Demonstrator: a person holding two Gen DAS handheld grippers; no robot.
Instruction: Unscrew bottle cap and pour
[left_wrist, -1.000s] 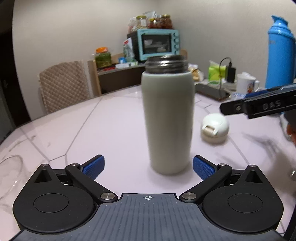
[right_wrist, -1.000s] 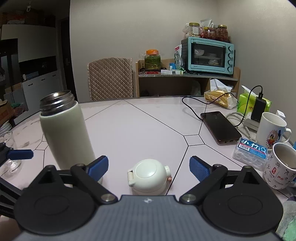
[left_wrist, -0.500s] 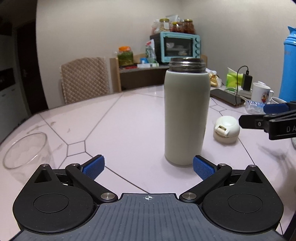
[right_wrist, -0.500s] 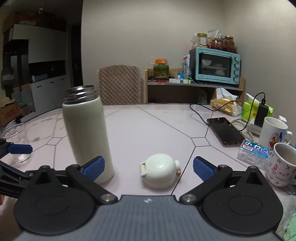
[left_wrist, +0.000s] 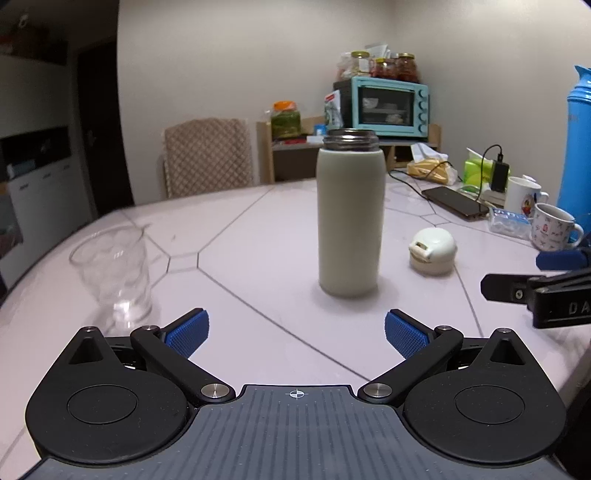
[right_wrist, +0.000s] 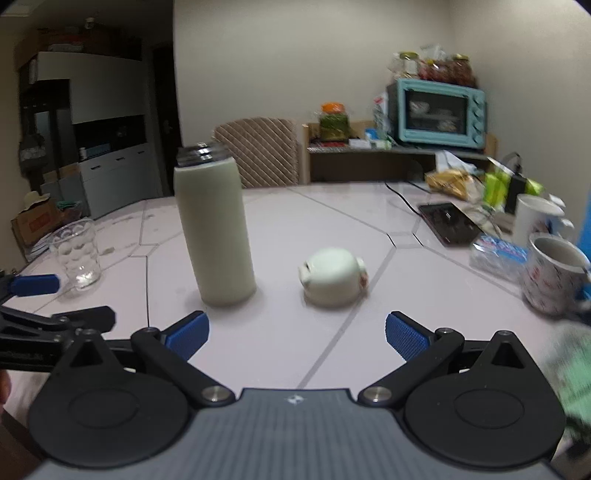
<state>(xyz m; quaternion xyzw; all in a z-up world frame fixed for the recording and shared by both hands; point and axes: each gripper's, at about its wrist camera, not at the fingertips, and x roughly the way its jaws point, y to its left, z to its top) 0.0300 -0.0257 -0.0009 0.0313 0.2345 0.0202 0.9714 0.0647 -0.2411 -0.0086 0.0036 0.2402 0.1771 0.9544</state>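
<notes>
Bottle (left_wrist: 349, 218): pale green insulated flask, upright, centre of the left wrist view, left of centre in the right wrist view. Steel threaded neck bare, no cap on it. Sits farther up the frame and smaller than a second ago, when it filled the space between the left pads; nothing is between them now.

Cap (left_wrist: 433, 251): round, pale, flip-latch type, lying on the table (left_wrist: 258, 229) to the right of the bottle, apart from it. In the right wrist view it has gone from between the right pads to well ahead of them, middle of the frame (right_wrist: 334, 277).

Reading: unscrewing looks done, cap set down and let go. Pour not yet begun.

Glass (left_wrist: 112, 273): clear tumbler, lower left of the left wrist view, appears empty, apart from the bottle. Likely pour target.

Left gripper (left_wrist: 296, 334): tongs wide apart, empty, aimed at the bottle from above table level, tilted slightly down.

Right gripper (right_wrist: 297, 334): tongs wide apart, empty, same downward tilt, pointing between bottle and cap. Its fingers enter the left wrist view at right edge.

Beyond: mugs (left_wrist: 552, 230), phone (left_wrist: 456, 201) on charge, blue thermos (left_wrist: 578, 147), teal toaster oven (left_wrist: 384, 105) at upper right.
</notes>
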